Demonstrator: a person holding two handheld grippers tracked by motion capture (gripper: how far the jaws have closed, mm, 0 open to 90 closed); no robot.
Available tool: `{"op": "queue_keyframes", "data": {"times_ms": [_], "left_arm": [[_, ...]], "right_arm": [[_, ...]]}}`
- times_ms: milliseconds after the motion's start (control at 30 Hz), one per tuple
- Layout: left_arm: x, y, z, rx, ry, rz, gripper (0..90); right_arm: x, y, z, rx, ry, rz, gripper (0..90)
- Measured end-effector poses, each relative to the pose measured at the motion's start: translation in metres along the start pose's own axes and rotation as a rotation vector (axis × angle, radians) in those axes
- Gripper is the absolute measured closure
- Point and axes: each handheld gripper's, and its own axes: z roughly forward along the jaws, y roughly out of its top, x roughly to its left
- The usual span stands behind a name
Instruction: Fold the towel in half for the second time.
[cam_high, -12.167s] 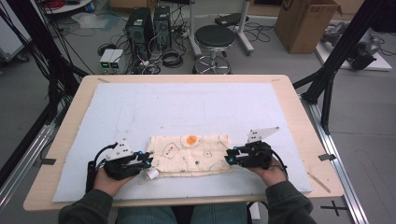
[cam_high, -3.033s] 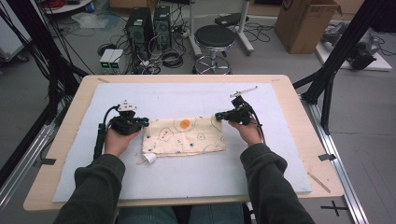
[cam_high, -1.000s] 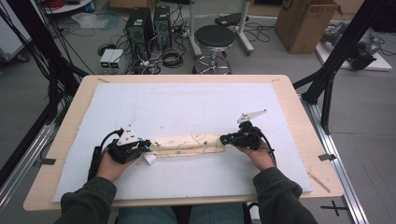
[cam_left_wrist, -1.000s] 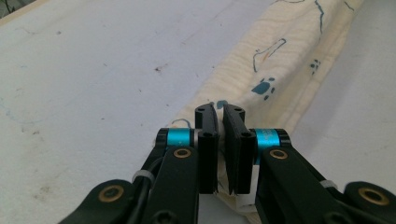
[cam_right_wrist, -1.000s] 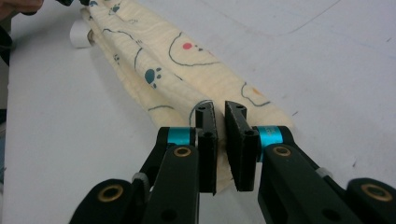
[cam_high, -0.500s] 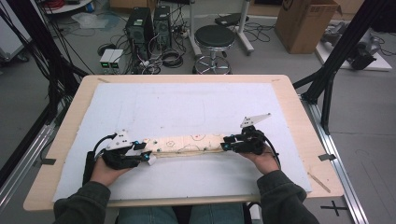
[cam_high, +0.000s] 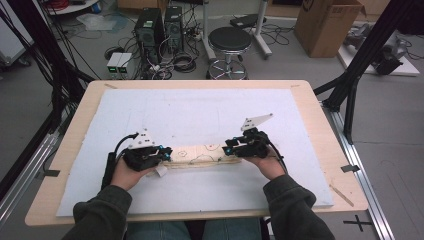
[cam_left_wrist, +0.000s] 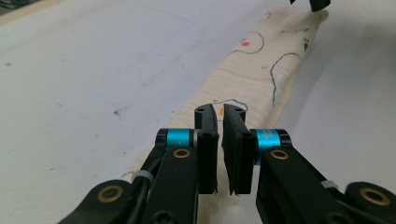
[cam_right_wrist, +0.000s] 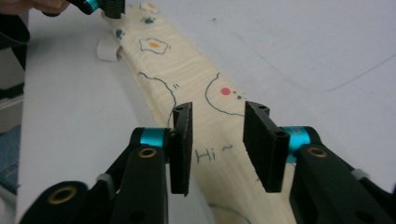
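Note:
A cream printed cloth (cam_high: 200, 156) lies folded into a narrow strip on the white mat (cam_high: 210, 115). My left gripper (cam_high: 165, 152) is at its left end. In the left gripper view its jaws (cam_left_wrist: 219, 114) have just been closing and now stand almost together over the cloth (cam_left_wrist: 261, 70), with nothing seen between them. My right gripper (cam_high: 229, 148) is at the strip's right end. Its jaws (cam_right_wrist: 218, 111) have just been closing a little but still stand apart above the cloth (cam_right_wrist: 187, 70), and the pads do not press on it.
A white tag (cam_high: 161, 171) sticks out under the cloth's left end, and it appears again (cam_right_wrist: 108, 49) in the right gripper view. The mat covers a wooden table (cam_high: 320, 130). Beyond the far edge are a stool (cam_high: 230, 40), computer towers and cables.
The cloth has gone from a thicker fold to a thin strip. Both grippers let go and slid inward along it. The left jaws came together again.

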Motion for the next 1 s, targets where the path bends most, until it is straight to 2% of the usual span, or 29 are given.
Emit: {"op": "queue_keyframes", "data": {"times_ms": [133,200,367,433,733,1000], "left_arm": [[0.000,-0.002,0.013,0.025,-0.031,-0.007,83.6],[0.000,-0.005,0.016,0.057,-0.034,-0.001,83.6],[0.004,-0.014,0.017,0.094,-0.023,0.005,81.7],[0.006,-0.018,0.016,0.105,-0.012,-0.004,80.8],[0.009,-0.023,0.009,0.141,0.010,0.024,72.0],[0.013,-0.027,0.002,0.146,0.008,0.019,62.0]], "right_arm": [[0.001,0.001,0.021,0.046,0.027,0.000,66.3],[0.001,0.000,0.028,0.060,0.040,-0.008,66.2],[0.002,-0.007,0.035,0.116,0.024,-0.023,66.2],[0.002,-0.010,0.036,0.128,0.017,-0.040,66.3],[0.003,-0.016,0.022,0.156,-0.033,-0.066,63.9],[-0.005,-0.034,0.004,0.131,-0.063,-0.038,61.2]]}}
